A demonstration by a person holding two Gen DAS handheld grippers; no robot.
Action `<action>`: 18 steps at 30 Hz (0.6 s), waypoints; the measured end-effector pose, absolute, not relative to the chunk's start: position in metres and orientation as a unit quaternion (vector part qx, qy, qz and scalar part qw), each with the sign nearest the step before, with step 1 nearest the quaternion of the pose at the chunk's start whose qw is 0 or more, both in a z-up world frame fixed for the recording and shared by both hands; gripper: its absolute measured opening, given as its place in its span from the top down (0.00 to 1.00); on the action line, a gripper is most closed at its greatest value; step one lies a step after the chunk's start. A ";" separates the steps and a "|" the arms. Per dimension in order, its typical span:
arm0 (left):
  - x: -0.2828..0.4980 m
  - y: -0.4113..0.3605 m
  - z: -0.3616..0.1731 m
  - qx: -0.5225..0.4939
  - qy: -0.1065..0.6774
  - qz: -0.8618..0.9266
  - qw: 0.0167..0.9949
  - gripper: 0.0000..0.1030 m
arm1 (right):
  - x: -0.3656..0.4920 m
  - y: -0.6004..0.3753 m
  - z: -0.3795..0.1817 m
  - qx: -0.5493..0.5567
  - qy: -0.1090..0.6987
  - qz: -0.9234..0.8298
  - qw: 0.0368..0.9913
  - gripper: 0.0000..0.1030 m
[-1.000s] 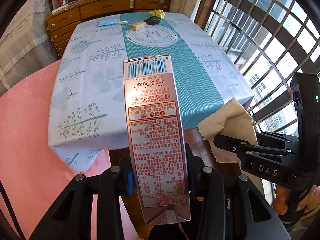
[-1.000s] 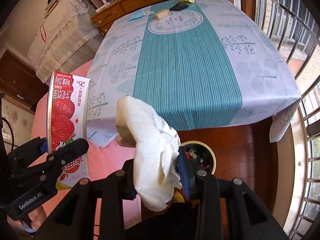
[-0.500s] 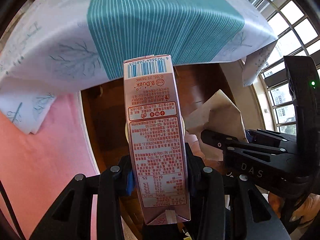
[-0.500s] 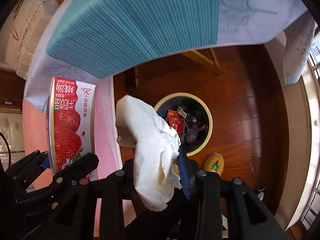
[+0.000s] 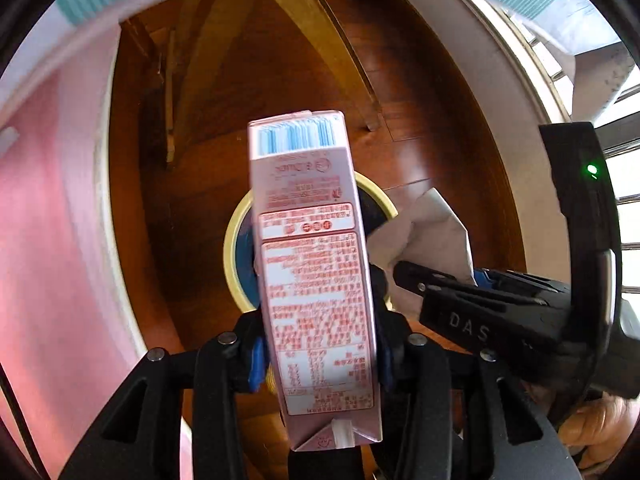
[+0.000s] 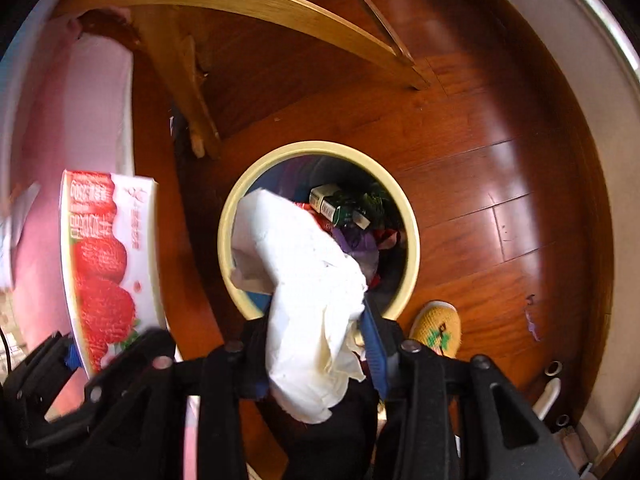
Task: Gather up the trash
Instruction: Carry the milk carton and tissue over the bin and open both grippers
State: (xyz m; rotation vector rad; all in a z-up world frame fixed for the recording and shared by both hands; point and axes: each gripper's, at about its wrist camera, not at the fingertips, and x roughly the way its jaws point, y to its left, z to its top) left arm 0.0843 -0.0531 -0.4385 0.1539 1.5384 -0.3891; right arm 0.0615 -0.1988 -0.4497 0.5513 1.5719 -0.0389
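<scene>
Left wrist view
- Left gripper [image 5: 318,364]: my jaws are opening, the pink milk carton [image 5: 314,280] upright between the blue pads, which look to be against its sides.
- Hidden: the carton covers most of the trash bin [image 5: 232,252]; I see only part of its pale yellow rim, directly below.
- Right gripper [image 5: 404,274]: comes in from the right with the crumpled tissue [image 5: 430,232] at its fingers; its pads are not visible here.
- Hard to read: the barcode and print are motion-blurred (no brand legible now); "DAS" is readable on the other gripper's body.
- Change: a second ago the tablecloth [image 5: 100,8] top filled the view; now only its edge shows at the top, with wooden floor [image 5: 420,80] and table legs beneath.

Right wrist view
- Right gripper [image 6: 316,354]: jaws opening, the white tissue [image 6: 312,292] between them, hanging over the bin's near rim; whether the pads still press it I cannot tell.
- Trash bin [image 6: 412,240]: on the floor, holding a green box and other wrappers (mostly in shadow).
- Milk carton [image 6: 106,264]: at left in the left gripper [image 6: 112,348], strawberries printed on it, text upside down and unreadable.
- Slipper [image 6: 436,326]: yellow, just beside the bin, partly hidden by my gripper.
- Change: the bin looks closer than half a second ago.
</scene>
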 end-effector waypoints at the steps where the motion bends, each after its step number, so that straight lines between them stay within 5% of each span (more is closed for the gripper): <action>1: 0.085 -0.052 -0.446 0.069 0.689 -0.174 0.700 0.52 | 0.063 -0.202 -0.459 0.255 0.696 -0.020 0.671 0.52; 3: 0.091 -0.045 -0.459 0.063 0.686 -0.162 0.707 0.23 | 0.067 -0.207 -0.472 0.267 0.692 -0.029 0.670 0.45; 5: 0.096 -0.042 -0.472 0.051 0.688 -0.155 0.707 0.07 | 0.068 -0.210 -0.479 0.272 0.687 -0.030 0.673 0.37; 18: 0.106 -0.031 -0.478 0.069 0.690 -0.105 0.712 0.05 | 0.062 -0.214 -0.477 0.240 0.673 -0.048 0.698 0.33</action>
